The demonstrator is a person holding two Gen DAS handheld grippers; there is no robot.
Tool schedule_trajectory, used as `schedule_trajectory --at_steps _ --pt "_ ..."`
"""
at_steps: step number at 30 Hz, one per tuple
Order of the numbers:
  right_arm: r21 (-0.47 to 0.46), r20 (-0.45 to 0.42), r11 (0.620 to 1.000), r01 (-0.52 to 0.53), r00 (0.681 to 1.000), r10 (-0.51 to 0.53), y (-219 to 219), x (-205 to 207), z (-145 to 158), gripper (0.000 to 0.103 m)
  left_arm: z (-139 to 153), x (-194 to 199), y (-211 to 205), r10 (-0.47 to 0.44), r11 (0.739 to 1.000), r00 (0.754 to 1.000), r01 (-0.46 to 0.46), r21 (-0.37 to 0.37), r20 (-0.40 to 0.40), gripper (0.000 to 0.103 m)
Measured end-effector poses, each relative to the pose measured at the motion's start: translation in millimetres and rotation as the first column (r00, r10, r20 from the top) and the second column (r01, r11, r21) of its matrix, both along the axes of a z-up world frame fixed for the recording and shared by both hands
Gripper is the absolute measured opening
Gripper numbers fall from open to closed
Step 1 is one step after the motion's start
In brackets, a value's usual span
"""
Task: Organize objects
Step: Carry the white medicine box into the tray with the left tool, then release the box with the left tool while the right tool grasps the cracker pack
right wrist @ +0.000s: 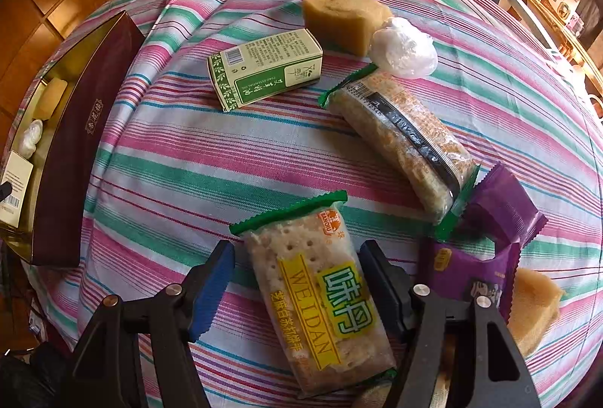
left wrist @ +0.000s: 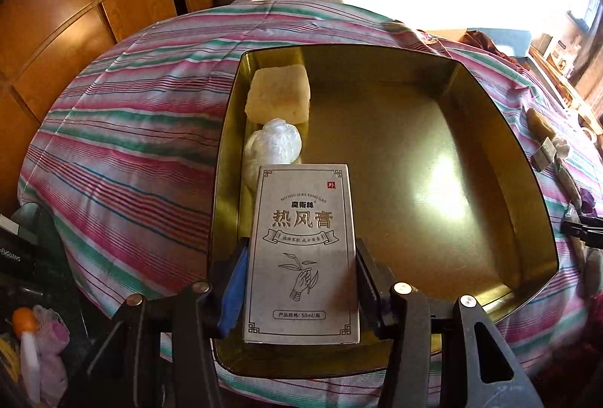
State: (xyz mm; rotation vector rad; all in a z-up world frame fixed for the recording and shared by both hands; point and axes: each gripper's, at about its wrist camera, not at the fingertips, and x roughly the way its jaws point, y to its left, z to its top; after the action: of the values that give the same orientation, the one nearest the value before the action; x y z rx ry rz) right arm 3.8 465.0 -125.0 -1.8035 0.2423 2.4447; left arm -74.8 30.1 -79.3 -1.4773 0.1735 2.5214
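A tin [left wrist: 377, 69] sits on a cloth [left wrist: 132, 144]. Inside it, along its left wall, lie a sponge [left wrist: 278, 94], a bag [left wrist: 272, 145] and a carton [left wrist: 301, 253], back to front. Right of the tin lies a cracker pack [right wrist: 320, 298].

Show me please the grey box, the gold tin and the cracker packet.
grey box [left wrist: 301, 249]: left wrist view, printed front face.
gold tin [left wrist: 395, 152]: left wrist view, bare floor.
cracker packet [right wrist: 320, 298]: right wrist view, yellow label.
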Motion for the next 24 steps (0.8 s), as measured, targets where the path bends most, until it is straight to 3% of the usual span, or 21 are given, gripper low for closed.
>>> schedule_trajectory --at_steps 6,11,13,18,24 --pt "0.006 0.003 1.000 -0.006 1.000 0.006 0.0 0.5 0.1 0.069 1.5 8.7 -0.7 0.031 0.998 0.998 -0.034 -0.054 -0.055 0.053" --pt "0.018 -0.018 1.000 -0.023 1.000 0.024 -3.6 2.2 2.9 0.052 0.6 14.5 -2.0 0.048 0.997 0.996 -0.053 -0.063 -0.075 0.053" --pt "0.027 -0.025 0.999 -0.033 0.999 0.034 -7.3 2.5 3.4 0.051 0.5 17.1 -2.8 0.050 0.996 0.995 -0.055 -0.064 -0.081 0.053" --pt "0.015 -0.036 1.000 -0.019 0.999 0.020 -10.9 2.5 6.9 0.051 5.4 21.4 -10.1 0.068 0.997 0.993 -0.070 -0.015 -0.097 0.053" --pt "-0.058 -0.117 0.994 0.094 0.988 -0.100 4.5 1.2 37.1 0.051 10.6 25.4 -12.2 0.057 0.998 0.992 -0.054 0.035 -0.109 0.053"
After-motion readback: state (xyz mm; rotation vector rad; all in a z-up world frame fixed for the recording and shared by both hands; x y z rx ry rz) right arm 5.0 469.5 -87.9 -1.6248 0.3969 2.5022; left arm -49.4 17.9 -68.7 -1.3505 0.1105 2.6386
